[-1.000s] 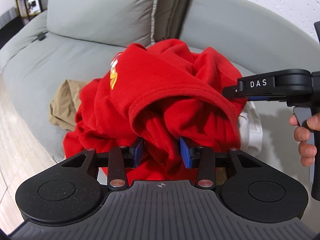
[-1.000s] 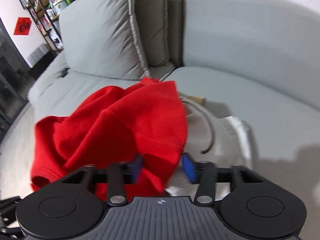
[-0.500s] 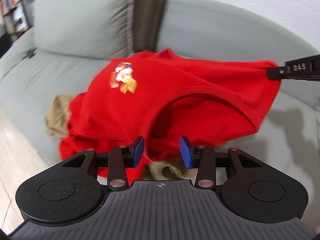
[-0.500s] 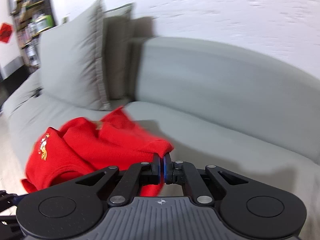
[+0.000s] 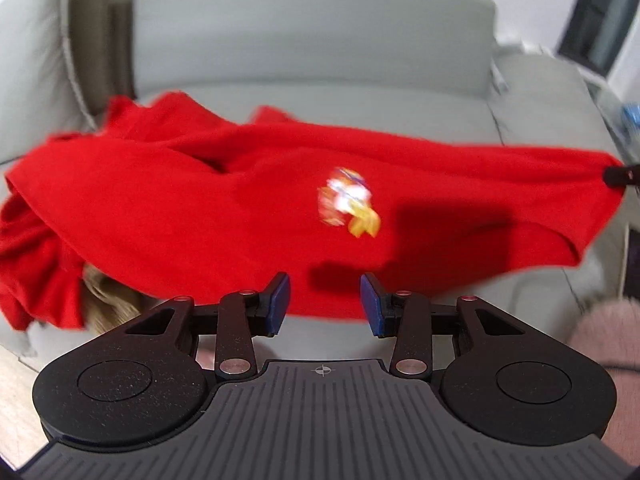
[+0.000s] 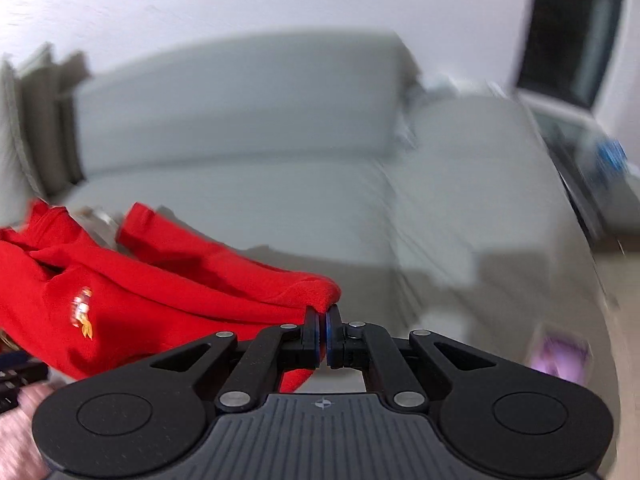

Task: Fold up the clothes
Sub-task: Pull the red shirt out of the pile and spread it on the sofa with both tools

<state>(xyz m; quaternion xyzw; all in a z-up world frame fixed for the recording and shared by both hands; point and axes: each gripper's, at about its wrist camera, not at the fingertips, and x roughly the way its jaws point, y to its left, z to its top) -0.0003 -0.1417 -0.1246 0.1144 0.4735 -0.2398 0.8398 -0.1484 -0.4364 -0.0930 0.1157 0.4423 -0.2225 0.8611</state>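
sofa: a grey sofa [image 5: 320, 52] fills both views; it carries all the clothes; its seat to the right of the cloth is bare
red shirt: the red shirt [image 5: 240, 216] is stretched across the seat, its long axis from left to right in the left wrist view; the left part is bunched and hangs in folds, the right part is pulled into a point
print: a small print [image 5: 350, 202] sits near the middle of the cloth, blurred
other cloth: a beige garment [image 5: 108, 292] shows under the left part of the shirt, mostly hidden
containers: I see none
right gripper: the right gripper [image 6: 322, 334] has its jaws together, clamped on one corner of the shirt; the cloth runs away from it to the left
left gripper: the left gripper [image 5: 323, 304] has its jaws apart, nothing between the pads; the near hem of the shirt lies just ahead of them
relation for the move: I judge the left gripper is nearer to the free hem, so it should take this edge while the right one holds the corner tight
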